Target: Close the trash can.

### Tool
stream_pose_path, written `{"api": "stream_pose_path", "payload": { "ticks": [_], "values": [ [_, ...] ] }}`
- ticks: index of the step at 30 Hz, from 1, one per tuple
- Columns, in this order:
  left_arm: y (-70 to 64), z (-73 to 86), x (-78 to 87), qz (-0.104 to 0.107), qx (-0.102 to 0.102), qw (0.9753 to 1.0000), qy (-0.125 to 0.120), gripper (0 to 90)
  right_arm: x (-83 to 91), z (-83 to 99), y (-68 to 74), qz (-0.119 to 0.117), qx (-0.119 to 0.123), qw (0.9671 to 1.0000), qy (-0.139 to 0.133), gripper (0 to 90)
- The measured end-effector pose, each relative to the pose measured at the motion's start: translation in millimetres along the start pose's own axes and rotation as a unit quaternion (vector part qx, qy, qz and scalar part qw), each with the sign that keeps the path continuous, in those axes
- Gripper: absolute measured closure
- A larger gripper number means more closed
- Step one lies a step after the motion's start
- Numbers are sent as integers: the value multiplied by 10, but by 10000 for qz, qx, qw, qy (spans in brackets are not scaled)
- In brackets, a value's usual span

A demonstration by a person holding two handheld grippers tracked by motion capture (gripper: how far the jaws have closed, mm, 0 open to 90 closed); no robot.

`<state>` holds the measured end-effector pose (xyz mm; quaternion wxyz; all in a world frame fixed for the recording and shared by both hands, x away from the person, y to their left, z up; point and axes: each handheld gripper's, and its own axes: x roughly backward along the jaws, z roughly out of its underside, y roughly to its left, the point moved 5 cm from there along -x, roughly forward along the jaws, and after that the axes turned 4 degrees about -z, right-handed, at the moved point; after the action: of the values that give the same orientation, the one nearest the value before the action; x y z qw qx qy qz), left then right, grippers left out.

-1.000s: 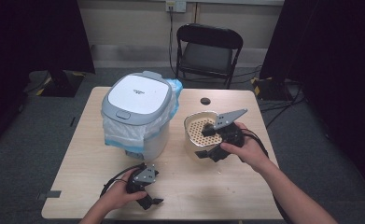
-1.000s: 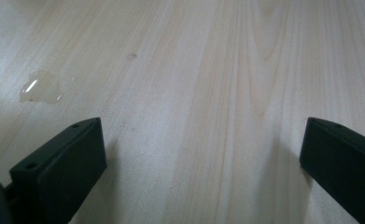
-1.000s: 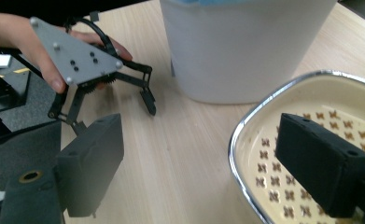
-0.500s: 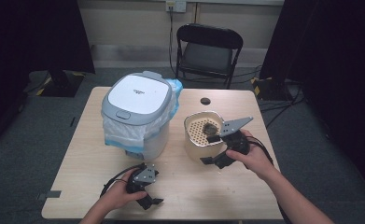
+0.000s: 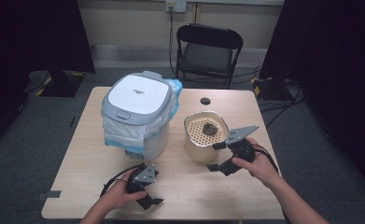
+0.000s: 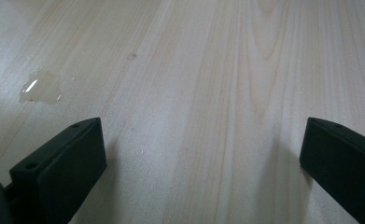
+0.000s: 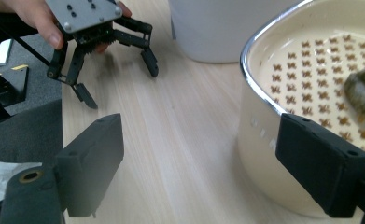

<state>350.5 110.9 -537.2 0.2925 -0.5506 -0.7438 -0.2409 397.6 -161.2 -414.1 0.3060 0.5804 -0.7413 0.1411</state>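
Wooden table (image 5: 185, 184), right claw (image 5: 216, 156) wide open beside basket (image 5: 203, 140), empty

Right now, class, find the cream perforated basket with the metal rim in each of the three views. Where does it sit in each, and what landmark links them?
High view: cream perforated basket right of centre, beside the right gripper.
Left gripper view: not in it, just wood.
Right gripper view: at the right edge, past the right finger.
Shared landmark: the pale wooden table, also and.
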Motion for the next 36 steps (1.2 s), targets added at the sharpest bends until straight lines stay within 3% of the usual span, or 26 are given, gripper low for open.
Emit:
{"api": "stream_pose_path", "payload": {
  "ticks": [19,28,36],
  "values": [
    [-1,0,-1,-1,5,10000,-6,0,-59,367,-6,-64,-283,9996,-60,149],
    [-2,-3,-4,1,10,10000,-28,0,-105,554,-27,59,-279,9996,72,149],
    [-2,-3,-4,0,12,10000,-30,0,-140,705,-41,65,-416,9991,45,149]
  ]
}}
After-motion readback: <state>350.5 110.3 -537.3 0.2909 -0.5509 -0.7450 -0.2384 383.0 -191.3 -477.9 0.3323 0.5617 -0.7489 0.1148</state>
